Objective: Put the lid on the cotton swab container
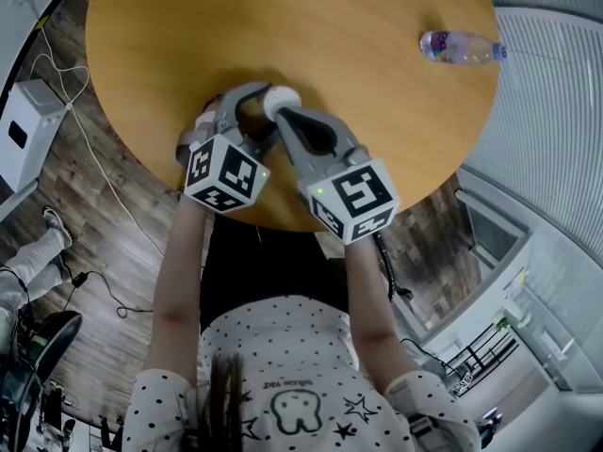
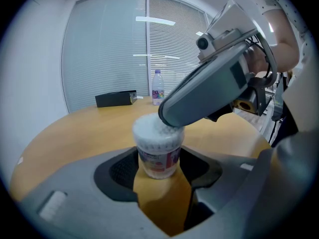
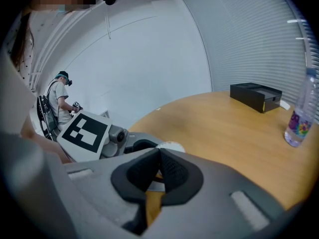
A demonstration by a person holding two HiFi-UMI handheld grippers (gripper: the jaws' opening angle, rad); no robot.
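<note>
Counter [image 1: 283, 26] edge at 6 o'clock: your left claw [image 2: 158, 168] is clamped on the cotton swab container [image 2: 158, 151], which stands upright on the wood with a dark pad against each side. Your right claw [image 3: 158, 153] leans in from 2 o'clock in the left gripper view, its pads pressed together and its tip resting on the container's white top. Whether that top is capped or bare cannot be told. From the head view the two claws meet at the container, left at 9 o'clock of it, right at 5 o'clock. A water bottle [image 1: 462, 47] lies well apart at the counter's 2 o'clock. A black box [image 3: 255, 96] sits on the far side, and a person [image 3: 59, 103] stands beyond the counter.
</note>
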